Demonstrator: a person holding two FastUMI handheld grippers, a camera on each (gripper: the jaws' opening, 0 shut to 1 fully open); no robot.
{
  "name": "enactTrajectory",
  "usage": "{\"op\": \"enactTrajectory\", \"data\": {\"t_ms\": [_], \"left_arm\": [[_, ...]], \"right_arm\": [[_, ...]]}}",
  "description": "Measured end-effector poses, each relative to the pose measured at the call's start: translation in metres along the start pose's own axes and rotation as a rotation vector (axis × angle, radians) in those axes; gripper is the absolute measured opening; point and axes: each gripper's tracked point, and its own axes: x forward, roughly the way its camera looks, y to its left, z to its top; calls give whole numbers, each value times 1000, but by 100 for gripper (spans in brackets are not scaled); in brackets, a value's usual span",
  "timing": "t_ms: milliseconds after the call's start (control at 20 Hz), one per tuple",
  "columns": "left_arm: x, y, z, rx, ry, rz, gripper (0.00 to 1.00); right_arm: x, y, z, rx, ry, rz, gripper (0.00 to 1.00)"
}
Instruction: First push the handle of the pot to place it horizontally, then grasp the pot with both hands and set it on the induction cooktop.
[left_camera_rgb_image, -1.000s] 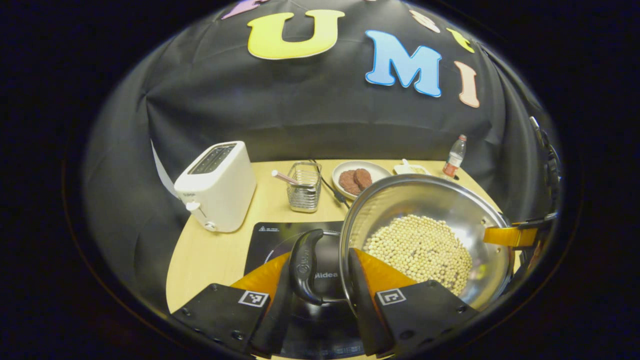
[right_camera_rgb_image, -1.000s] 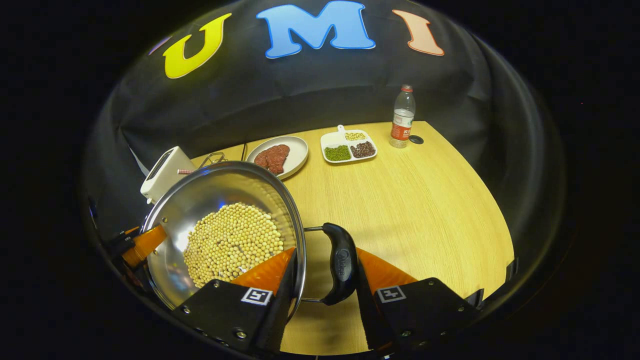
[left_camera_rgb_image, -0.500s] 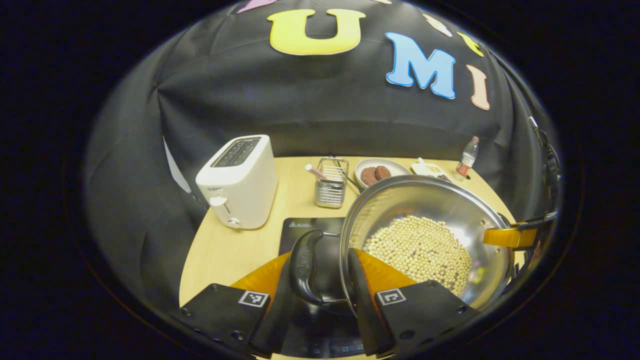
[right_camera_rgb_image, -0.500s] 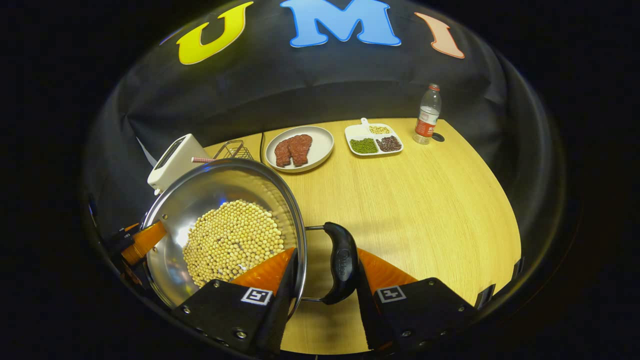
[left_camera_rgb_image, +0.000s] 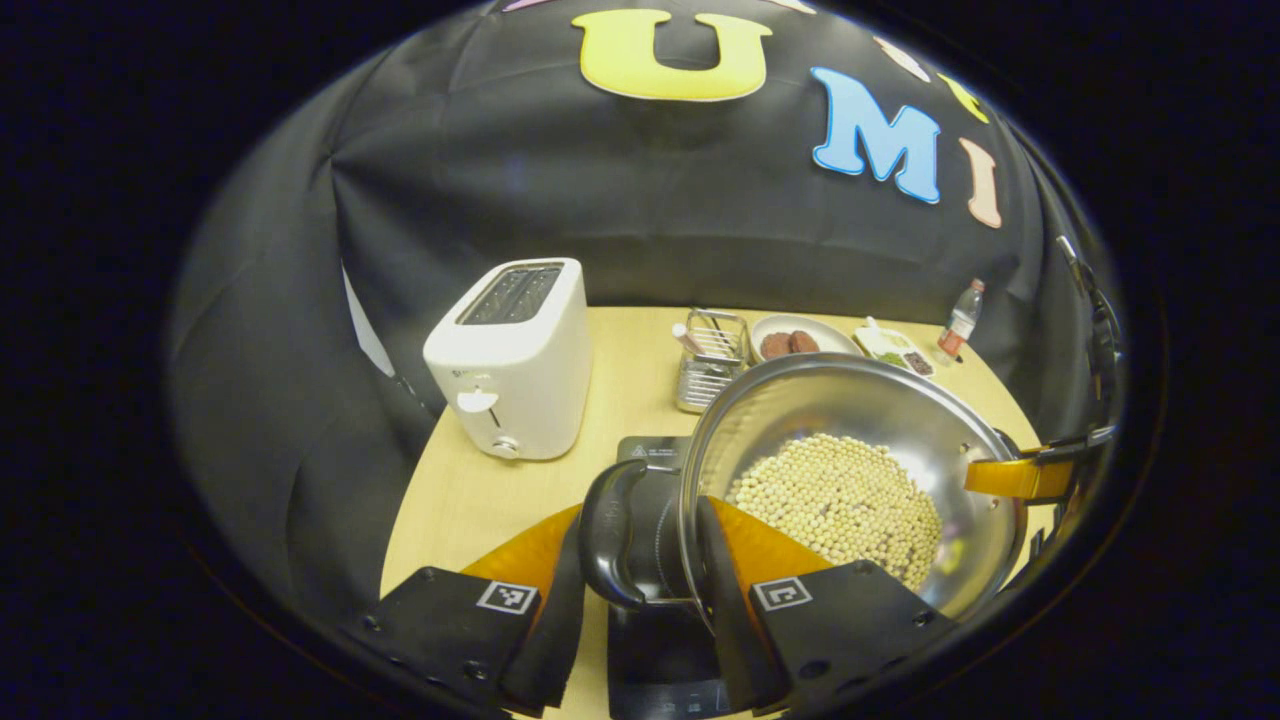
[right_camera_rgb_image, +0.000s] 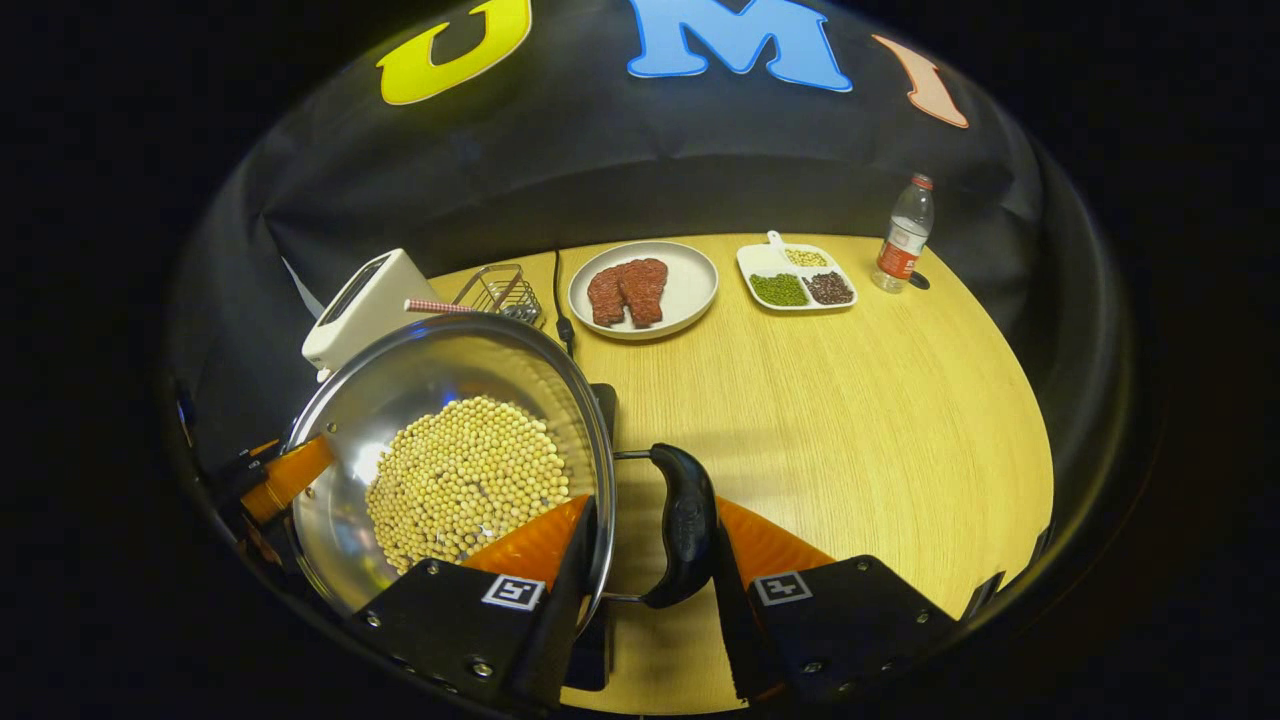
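The left gripper view rides low and close at the left side of the steel pot of pale round beans (left_camera_rgb_image: 850, 470), looking along its own fingers across the round wooden table (left_camera_rgb_image: 470, 500) toward the black cloth wall, with the white two-slot toaster (left_camera_rgb_image: 512, 360) near on its left and the black induction cooktop (left_camera_rgb_image: 660, 640) directly beneath. The right gripper view sits equally close at the pot's (right_camera_rgb_image: 450, 460) opposite side, facing the same wall but seeing the table's (right_camera_rgb_image: 850, 400) open right half. Both share the pot, the toaster (right_camera_rgb_image: 365, 305), the wire basket (left_camera_rgb_image: 712, 358) (right_camera_rgb_image: 497, 292), the white plate of brown patties (left_camera_rgb_image: 795, 335) (right_camera_rgb_image: 645, 288), the white divided dish (left_camera_rgb_image: 892, 345) (right_camera_rgb_image: 795, 278) and the clear plastic bottle (left_camera_rgb_image: 962, 318) (right_camera_rgb_image: 905, 235); each also catches the other gripper across the pot.
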Motion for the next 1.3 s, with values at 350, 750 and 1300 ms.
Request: {"op": "enactTrajectory", "data": {"t_ms": [350, 750, 1300], "left_arm": [[25, 22, -12, -24, 12, -5, 64], [41, 25, -13, -15, 8, -16, 64], [46, 34, -29, -21, -9, -8, 61]], "right_arm": [[-2, -4, 6, -22, 30, 15, 61], [-3, -2, 6, -10, 36, 22, 61], [-6, -5, 3, -35, 27, 25, 62]]}}
